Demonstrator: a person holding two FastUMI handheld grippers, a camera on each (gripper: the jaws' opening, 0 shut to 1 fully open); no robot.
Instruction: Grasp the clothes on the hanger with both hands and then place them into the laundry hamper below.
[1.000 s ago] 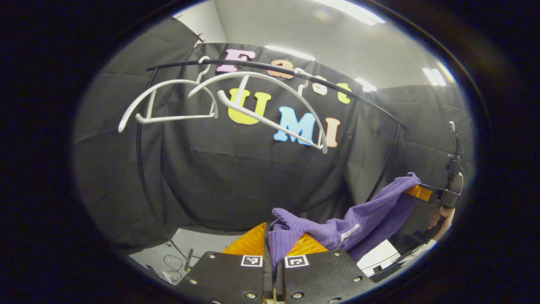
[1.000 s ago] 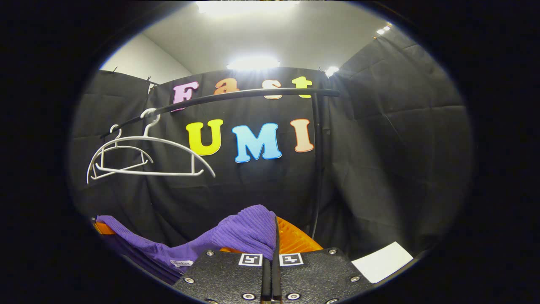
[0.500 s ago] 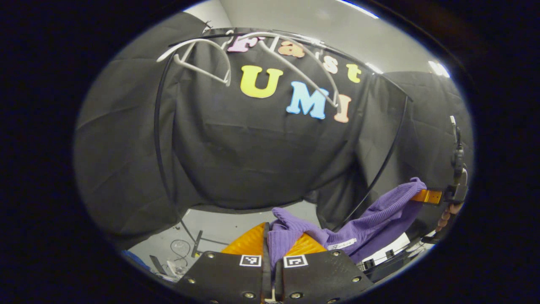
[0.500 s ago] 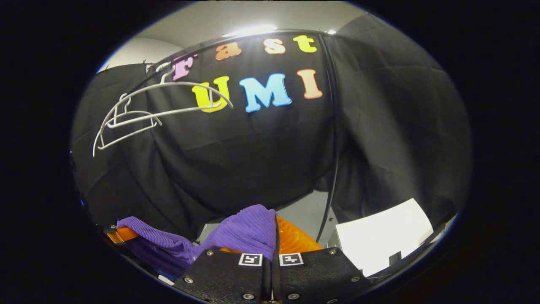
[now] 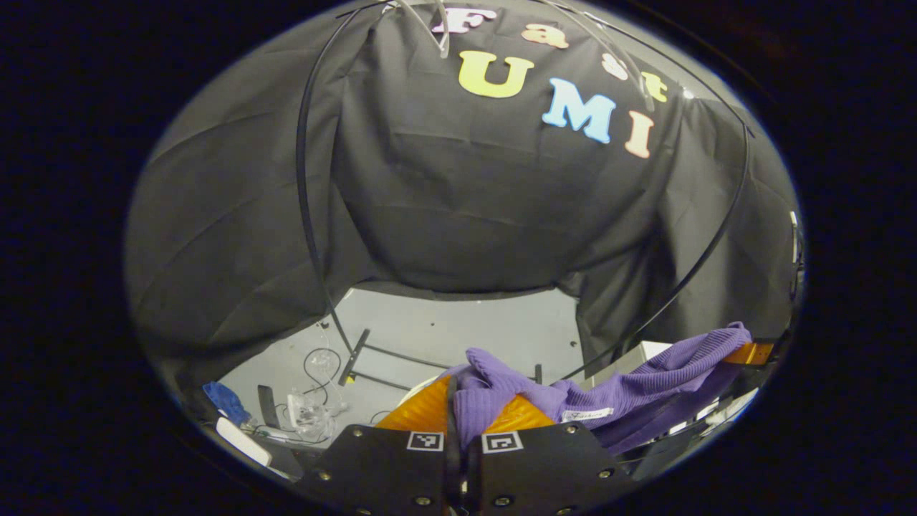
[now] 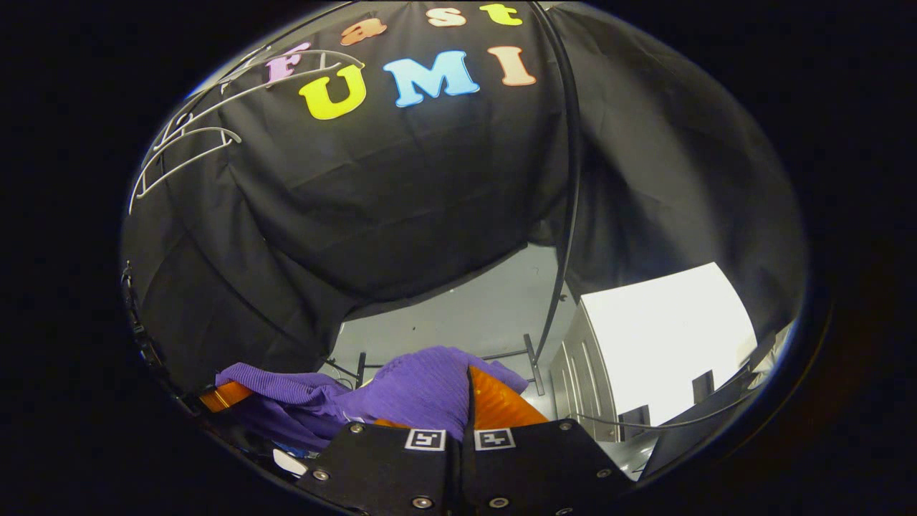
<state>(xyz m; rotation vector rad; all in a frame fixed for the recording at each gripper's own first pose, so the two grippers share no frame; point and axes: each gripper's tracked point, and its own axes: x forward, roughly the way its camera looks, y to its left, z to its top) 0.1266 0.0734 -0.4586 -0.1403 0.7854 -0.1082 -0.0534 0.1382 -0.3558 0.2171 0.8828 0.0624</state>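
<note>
Between the two claws hangs the purple ribbed knit garment [image 5: 630, 401], the left claw [image 5: 462, 419] and right claw [image 6: 467, 401] each clenched on an end. Both have dropped well below the white plastic hangers [image 6: 186, 143], nearing the floor [image 5: 458, 337]; lowering into the hamper comes next.

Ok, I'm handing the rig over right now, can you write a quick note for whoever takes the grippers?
Left gripper: shut on one end of the purple sweater.
Right gripper: shut on the other end; the garment hangs slack between the two.
White hangers sit bare on the black rail, high above both grippers.
Done: sweater is off the hanger, held low near the floor.
Left: find the hamper, which I cannot make out from here, lower the sweater in, open both grippers.
</note>
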